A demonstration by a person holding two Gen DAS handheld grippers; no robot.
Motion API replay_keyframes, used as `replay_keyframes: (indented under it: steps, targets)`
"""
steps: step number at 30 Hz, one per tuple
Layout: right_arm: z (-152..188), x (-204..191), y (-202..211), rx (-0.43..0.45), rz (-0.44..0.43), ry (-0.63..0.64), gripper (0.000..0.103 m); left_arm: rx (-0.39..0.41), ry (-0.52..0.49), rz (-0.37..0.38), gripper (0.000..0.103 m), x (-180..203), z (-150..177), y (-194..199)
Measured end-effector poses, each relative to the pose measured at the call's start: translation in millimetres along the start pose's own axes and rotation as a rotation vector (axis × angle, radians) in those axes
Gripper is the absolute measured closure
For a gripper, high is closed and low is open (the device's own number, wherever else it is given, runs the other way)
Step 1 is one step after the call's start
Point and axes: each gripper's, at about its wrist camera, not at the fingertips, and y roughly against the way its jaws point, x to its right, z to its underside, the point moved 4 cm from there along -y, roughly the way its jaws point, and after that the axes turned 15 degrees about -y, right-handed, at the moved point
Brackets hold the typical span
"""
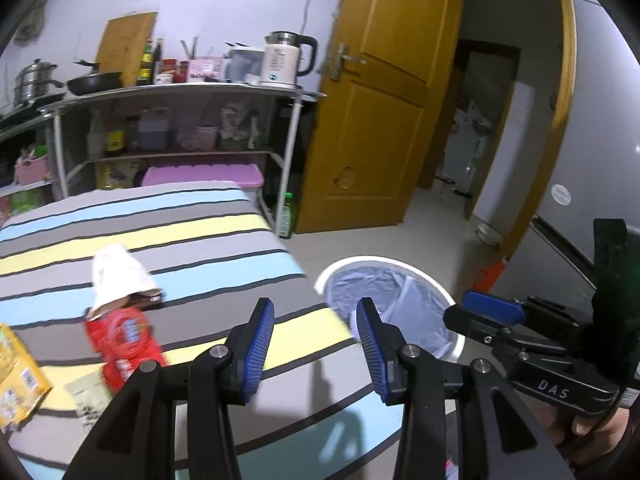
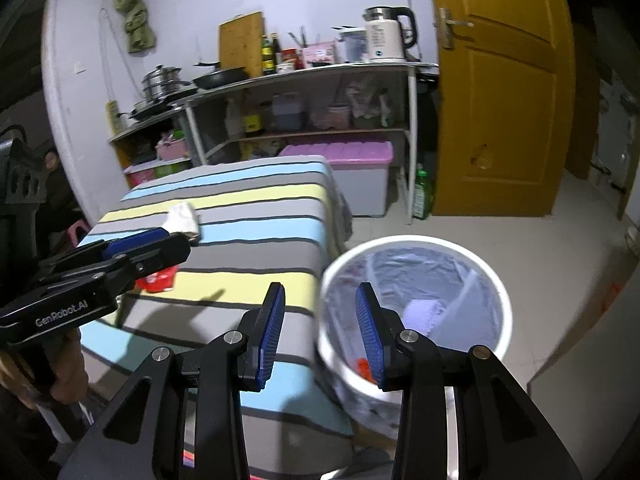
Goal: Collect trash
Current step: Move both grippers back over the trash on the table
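A striped cloth covers the table [image 1: 192,248]. On it lie a red wrapper [image 1: 124,344], a white paper piece [image 1: 116,276] over it, a yellow packet [image 1: 20,380] and a pale slip [image 1: 86,396]. My left gripper [image 1: 316,344] is open and empty above the table's near right edge. My right gripper [image 2: 320,328] is open and empty, over the rim of the white bin [image 2: 496,280], which is lined with a clear bag and holds some trash. The bin [image 1: 436,280] also shows in the left wrist view. The white paper [image 2: 182,216] and red wrapper [image 2: 158,280] show in the right wrist view.
A metal shelf rack [image 1: 172,92] with a kettle [image 1: 284,60], a pan and bottles stands behind the table. A purple-lidded box [image 2: 348,176] and a green bottle [image 2: 422,196] sit on the floor. A yellow door [image 1: 384,92] stands open at the right.
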Motion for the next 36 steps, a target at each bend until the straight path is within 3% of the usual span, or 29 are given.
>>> replay_keyframes:
  steps: [22,36]
  targets:
    - [32,-86,-2,-0.056,-0.138,0.135,0.065,-0.014,0.085,-0.207,0.06,-69,62,79]
    - [41,-95,-17,-0.094,-0.157,0.153,0.065,-0.099,0.142,-0.265,0.054,-101,97,60]
